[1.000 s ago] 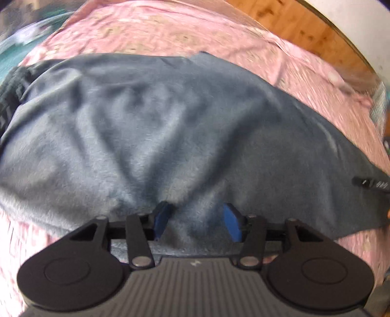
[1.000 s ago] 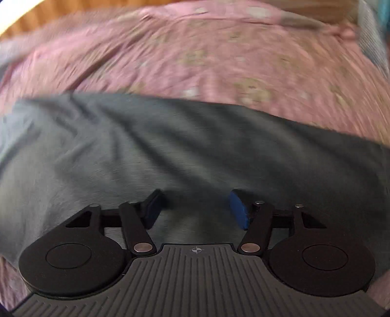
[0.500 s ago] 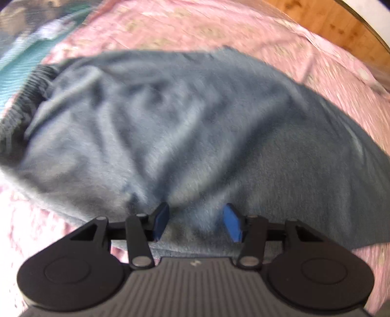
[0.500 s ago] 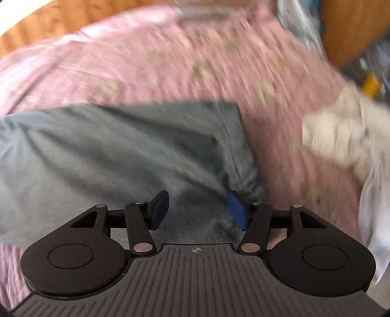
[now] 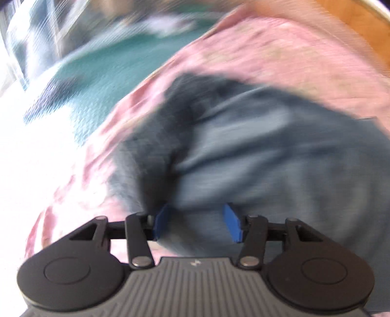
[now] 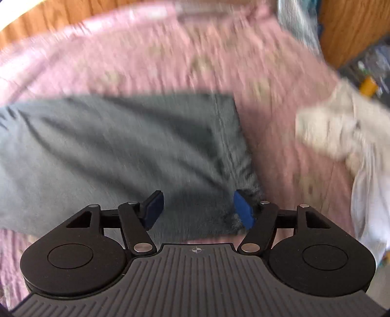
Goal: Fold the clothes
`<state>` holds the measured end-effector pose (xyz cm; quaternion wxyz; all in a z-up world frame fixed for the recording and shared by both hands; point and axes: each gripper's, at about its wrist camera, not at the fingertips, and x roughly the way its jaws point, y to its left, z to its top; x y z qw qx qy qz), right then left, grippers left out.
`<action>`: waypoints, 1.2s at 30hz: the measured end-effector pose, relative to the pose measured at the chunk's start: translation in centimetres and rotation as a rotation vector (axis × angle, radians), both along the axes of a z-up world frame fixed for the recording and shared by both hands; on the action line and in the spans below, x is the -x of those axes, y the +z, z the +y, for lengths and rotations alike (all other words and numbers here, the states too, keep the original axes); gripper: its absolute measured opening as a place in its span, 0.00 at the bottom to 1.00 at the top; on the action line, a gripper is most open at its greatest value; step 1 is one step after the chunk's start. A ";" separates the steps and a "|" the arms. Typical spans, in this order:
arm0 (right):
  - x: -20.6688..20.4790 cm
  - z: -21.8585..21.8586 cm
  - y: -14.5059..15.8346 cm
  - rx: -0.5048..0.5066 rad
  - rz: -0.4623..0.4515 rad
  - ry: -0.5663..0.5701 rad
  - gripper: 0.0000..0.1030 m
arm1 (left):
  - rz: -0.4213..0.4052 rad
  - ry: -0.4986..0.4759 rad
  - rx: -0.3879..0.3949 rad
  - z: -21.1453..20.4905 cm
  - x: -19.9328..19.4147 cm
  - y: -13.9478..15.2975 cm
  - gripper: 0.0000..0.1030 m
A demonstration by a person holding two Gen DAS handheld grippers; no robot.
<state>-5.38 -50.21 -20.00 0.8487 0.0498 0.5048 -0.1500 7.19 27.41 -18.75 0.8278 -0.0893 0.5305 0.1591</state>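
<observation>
Right wrist: right gripper (image 6: 197, 207) jaws opening over the grey garment (image 6: 117, 146); left gripper (image 5: 197, 222) half-open around it.

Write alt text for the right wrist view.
The right gripper, its jaws opening, hovers over the near right corner of a grey garment spread on a pink bedspread; the cloth lies between the blue pads without being pinched. A pale, crumpled heap of clothes sits to the right; the picture is motion-blurred.

pink bedspread (image 6: 151, 63) | teal mat (image 5: 117, 70) | wooden headboard (image 6: 48, 17)
</observation>
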 end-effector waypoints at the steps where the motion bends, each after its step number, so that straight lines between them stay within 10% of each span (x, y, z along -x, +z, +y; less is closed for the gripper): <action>1: -0.2 0.3 -0.1 0.020 0.001 -0.003 0.65 | -0.026 -0.003 0.034 0.9 0.3 0.1 0.46; 6: -2.6 3.5 3.9 -0.006 -0.086 -0.092 0.61 | -0.098 -0.113 0.121 -2.3 0.3 3.6 0.46; 12: -8.5 7.7 4.2 -0.077 -0.158 -0.094 0.63 | -0.110 -0.454 0.329 -15.3 -0.2 4.5 0.47; 19: -10.7 3.2 -0.2 -0.103 -0.101 -0.244 0.65 | 0.013 -0.784 0.181 -24.3 2.2 0.6 0.55; 26: 3.5 -1.0 4.4 -0.172 -0.346 -0.480 0.77 | 0.044 -0.752 0.216 -26.7 1.3 2.5 0.55; 36: 12.5 -8.7 -2.0 -0.630 -0.439 -0.644 0.77 | 0.046 -0.867 0.412 -45.7 -1.9 6.1 0.62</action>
